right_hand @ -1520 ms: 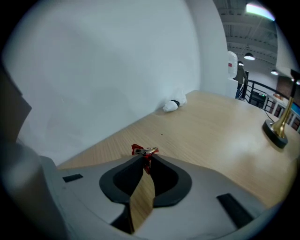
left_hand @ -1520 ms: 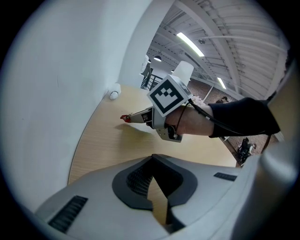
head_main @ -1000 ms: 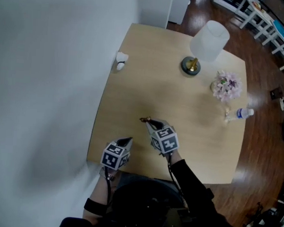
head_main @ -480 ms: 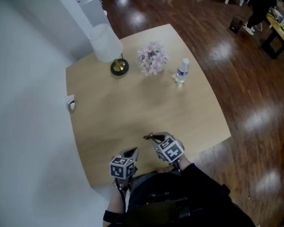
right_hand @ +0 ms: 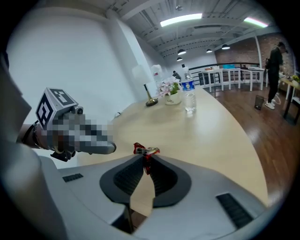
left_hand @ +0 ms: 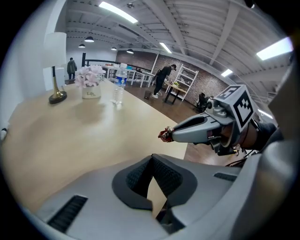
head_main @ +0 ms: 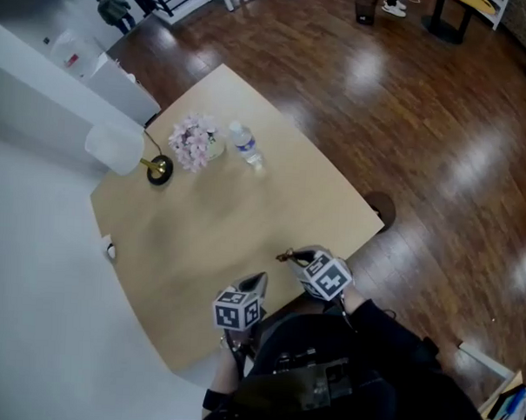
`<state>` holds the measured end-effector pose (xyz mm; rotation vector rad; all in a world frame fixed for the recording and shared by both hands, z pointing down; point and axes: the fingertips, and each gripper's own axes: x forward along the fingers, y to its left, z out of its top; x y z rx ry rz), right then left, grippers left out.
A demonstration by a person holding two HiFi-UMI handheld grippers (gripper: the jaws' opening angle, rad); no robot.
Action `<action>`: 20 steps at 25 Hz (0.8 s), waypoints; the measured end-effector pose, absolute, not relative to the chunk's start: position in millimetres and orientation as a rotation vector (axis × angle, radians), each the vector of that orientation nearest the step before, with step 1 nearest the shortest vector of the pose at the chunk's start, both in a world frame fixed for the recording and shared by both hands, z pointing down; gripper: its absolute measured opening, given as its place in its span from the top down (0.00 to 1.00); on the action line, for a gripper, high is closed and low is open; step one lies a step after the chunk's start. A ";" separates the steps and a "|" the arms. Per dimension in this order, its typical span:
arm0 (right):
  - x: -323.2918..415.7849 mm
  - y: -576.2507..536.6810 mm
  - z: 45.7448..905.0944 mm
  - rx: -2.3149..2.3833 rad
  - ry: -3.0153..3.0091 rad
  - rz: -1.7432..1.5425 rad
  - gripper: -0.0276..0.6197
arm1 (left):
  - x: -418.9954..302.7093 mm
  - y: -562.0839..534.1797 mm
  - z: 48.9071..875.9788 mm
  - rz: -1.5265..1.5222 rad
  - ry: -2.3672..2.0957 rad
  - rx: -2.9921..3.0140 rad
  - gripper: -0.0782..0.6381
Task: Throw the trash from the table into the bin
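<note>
The left gripper (head_main: 257, 283) hangs over the near edge of the table (head_main: 219, 229), jaws together and empty; the right gripper (head_main: 289, 257) pinches a small red wrapper (right_hand: 145, 151) at its tips. The carrying step seems in hand: next, find the bin, unseen here

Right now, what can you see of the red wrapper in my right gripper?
The wrapper is a small, crumpled scrap, shiny red with a gold-coloured patch, and it looks like foil. The right gripper is shut on its lower part, and the twisted top sticks out past the jaw tips. Nothing else touches it. It is held clear of the table, just inside the edge nearest the person.
</note>
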<state>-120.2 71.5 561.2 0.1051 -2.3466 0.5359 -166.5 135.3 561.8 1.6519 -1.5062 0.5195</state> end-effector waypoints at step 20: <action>72.1 18.6 554.5 0.629 -2.212 0.662 0.88 | 2.2 24.7 561.0 0.665 -1.117 2.068 0.89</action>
